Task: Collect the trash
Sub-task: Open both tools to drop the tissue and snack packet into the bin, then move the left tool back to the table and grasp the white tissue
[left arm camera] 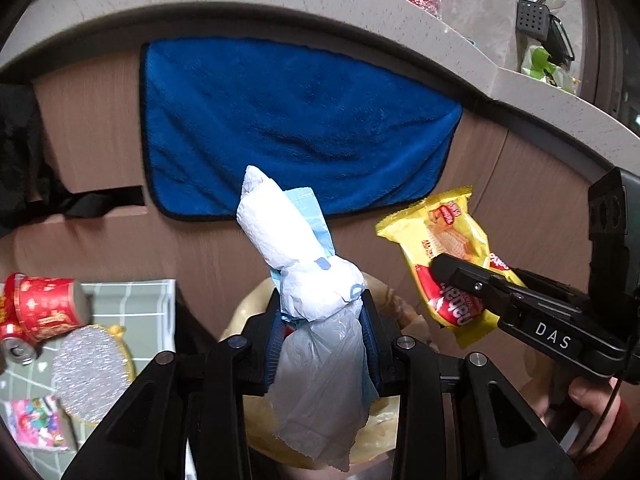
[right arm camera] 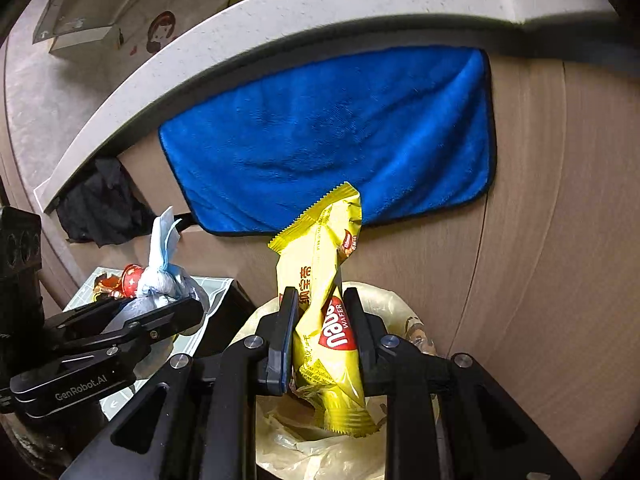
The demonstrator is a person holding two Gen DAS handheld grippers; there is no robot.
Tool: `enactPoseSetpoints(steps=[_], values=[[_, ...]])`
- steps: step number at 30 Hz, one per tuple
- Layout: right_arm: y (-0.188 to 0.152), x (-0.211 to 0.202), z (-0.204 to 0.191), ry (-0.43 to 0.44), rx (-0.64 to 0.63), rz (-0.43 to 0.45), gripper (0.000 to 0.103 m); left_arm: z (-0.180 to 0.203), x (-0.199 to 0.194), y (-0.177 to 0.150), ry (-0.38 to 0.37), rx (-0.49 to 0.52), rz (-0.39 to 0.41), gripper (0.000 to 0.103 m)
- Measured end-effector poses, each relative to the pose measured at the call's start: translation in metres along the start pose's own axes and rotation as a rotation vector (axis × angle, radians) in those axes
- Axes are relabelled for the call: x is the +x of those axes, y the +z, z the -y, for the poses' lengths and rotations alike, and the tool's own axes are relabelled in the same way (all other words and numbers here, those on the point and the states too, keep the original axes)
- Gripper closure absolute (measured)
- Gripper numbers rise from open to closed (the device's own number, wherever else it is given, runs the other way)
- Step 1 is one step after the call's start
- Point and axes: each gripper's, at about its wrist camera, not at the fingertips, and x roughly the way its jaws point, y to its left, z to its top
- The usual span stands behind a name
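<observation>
A towel (left arm camera: 296, 128) is hanging down the cabinet front (left arm camera: 520, 208) from under the worktop (left arm camera: 240, 4) edge. Below and in front of it, a lined bin (right arm camera: 400, 308) is standing against the cabinet. Above the bin's mouth, the left hand-held gripper (left arm camera: 320, 320) is carrying a tissue bundle (left arm camera: 296, 248), and to its right the right hand-held gripper (right arm camera: 320, 320) is carrying a wafer wrapper (right arm camera: 320, 272). Left of the bin, a cup (left arm camera: 48, 308), a can (left arm camera: 16, 346) and a packet (left arm camera: 36, 424) are lying on a mat (left arm camera: 132, 300).

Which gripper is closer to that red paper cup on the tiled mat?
Left. The left gripper, gripping a tissue bundle, is beside the red cup; the right gripper is farther away.
</observation>
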Motion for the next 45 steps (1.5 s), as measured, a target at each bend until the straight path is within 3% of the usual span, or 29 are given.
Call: enactPoseSetpoints(steps=[1,2,3,11,18,23,28,36,39,45], values=[[0.000,0.001,0.002,0.001,0.007,0.002,0.073,-0.002,0.004,0.001,-0.026,-0.006,-0.013,0.052],[0.000,0.003,0.004,-0.007,0.016,0.004,0.058,-0.007,0.010,0.002,-0.056,-0.023,-0.031,0.042],[-0.001,0.003,0.006,-0.014,0.026,0.010,0.050,-0.011,0.013,0.003,-0.077,-0.044,-0.039,0.032],[-0.006,0.000,0.010,-0.049,0.042,0.007,0.049,-0.041,-0.008,0.012,-0.051,-0.131,0.006,0.032],[-0.006,-0.018,-0.018,-0.058,0.011,0.049,0.049,-0.085,-0.083,0.004,0.149,-0.138,0.141,0.032],[-0.005,-0.036,-0.061,-0.066,-0.030,0.138,0.049,-0.122,-0.128,-0.013,0.235,-0.138,0.170,0.030],[-0.009,-0.043,-0.115,-0.017,-0.107,0.184,0.043,-0.184,-0.166,-0.039,0.326,-0.204,0.165,0.030],[-0.022,-0.012,-0.199,0.130,-0.147,0.084,0.043,-0.283,-0.227,-0.093,0.436,-0.332,0.171,0.030],[-0.032,0.003,-0.225,0.156,-0.146,0.036,0.043,-0.311,-0.237,-0.112,0.474,-0.364,0.151,0.030],[-0.053,0.031,-0.263,0.211,-0.153,-0.052,0.043,-0.345,-0.236,-0.147,0.481,-0.443,0.082,0.030]])
